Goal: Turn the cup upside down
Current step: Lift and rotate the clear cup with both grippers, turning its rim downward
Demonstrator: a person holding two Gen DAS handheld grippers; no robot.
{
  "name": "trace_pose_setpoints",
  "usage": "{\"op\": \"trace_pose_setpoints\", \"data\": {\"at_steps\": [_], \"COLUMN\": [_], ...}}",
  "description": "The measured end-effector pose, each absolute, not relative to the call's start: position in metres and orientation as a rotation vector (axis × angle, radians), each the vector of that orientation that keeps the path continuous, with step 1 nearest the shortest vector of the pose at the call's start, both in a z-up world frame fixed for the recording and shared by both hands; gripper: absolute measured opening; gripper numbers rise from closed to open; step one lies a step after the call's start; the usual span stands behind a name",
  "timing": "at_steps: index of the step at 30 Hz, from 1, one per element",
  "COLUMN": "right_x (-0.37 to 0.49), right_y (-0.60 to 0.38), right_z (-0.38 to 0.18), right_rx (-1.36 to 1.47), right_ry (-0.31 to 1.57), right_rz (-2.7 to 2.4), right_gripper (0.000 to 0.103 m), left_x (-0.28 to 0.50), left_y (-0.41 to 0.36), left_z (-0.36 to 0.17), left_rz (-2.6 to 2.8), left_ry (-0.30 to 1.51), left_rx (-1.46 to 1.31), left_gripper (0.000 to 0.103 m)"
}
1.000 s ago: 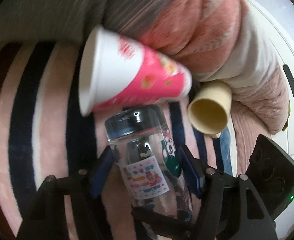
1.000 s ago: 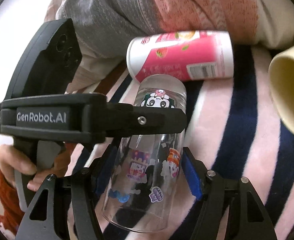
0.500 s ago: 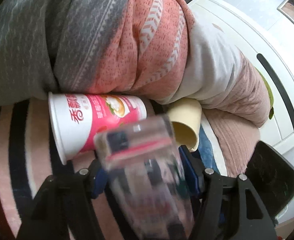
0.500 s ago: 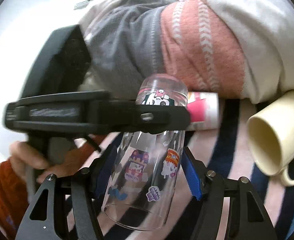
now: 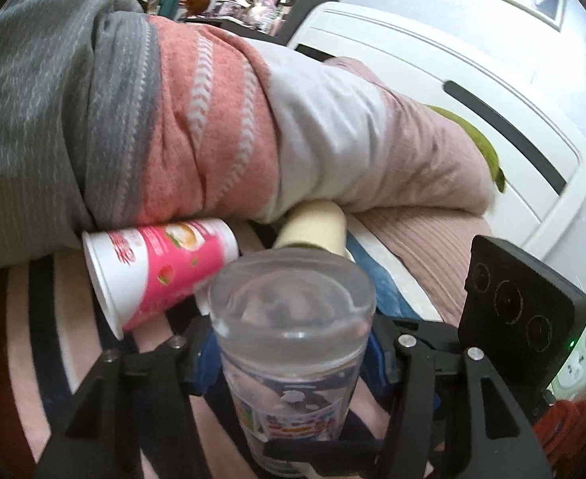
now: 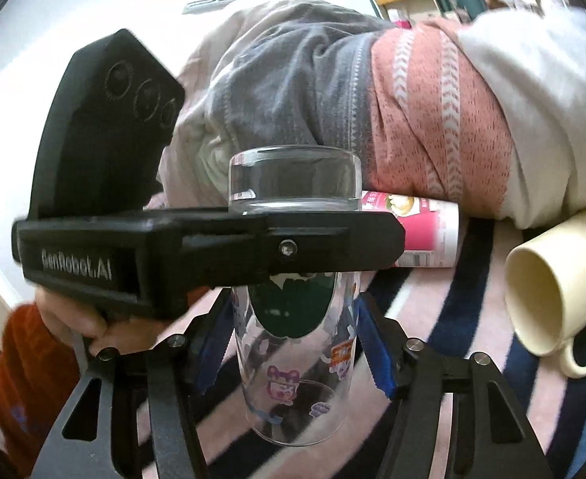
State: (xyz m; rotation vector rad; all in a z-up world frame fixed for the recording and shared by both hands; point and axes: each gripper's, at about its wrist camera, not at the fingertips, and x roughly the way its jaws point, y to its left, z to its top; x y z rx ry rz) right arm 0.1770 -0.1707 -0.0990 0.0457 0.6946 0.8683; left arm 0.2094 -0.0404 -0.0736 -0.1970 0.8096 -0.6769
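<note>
A clear glass cup [image 5: 291, 343] with cartoon stickers stands nearly upright, thick base up and open rim down over the striped blanket [image 5: 25, 339]. My left gripper [image 5: 293, 353] is shut on its upper body. In the right wrist view the cup [image 6: 293, 343] is crossed by the left gripper's black body [image 6: 213, 251]. My right gripper [image 6: 293, 345] has its blue pads [image 6: 371, 349] close on both sides of the cup's lower half; contact is unclear.
A pink and white paper cup [image 5: 161, 267] lies on its side behind the glass; it also shows in the right wrist view [image 6: 416, 235]. A cream mug [image 6: 556, 291] lies on its side to the right. Piled blankets [image 5: 213, 119] rise behind. A white bed frame [image 5: 472, 80] is far right.
The glass has swung from tilted away to nearly upright with its base up. Both grippers have tipped upward with it, so more of the room shows.
</note>
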Motion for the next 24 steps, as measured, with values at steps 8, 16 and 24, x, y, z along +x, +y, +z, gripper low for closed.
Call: {"op": "trace_pose_setpoints", "data": {"at_steps": [8,16,24], "right_x": [0.139,0.103,0.113], "right_y": [-0.168,-0.176,-0.180], "right_z": [-0.115,-0.117,-0.120], "right_rx": [-0.089,-0.135,-0.049], "right_ry": [0.686,0.649,0.680], "right_rz": [0.861,0.828,0.800], "right_gripper": [0.058,0.060,0.060], "left_x": [0.163,0.128,0.134], "left_y": [-0.060,-0.075,-0.073], "left_z": [-0.071,-0.068,-0.069], "left_rz": [-0.761,-0.779,-0.739], "left_ry": [0.806,0.781,0.795], "left_rx": [-0.065,0.022,-0.031], "left_gripper": [0.058,0.063,0.064]}}
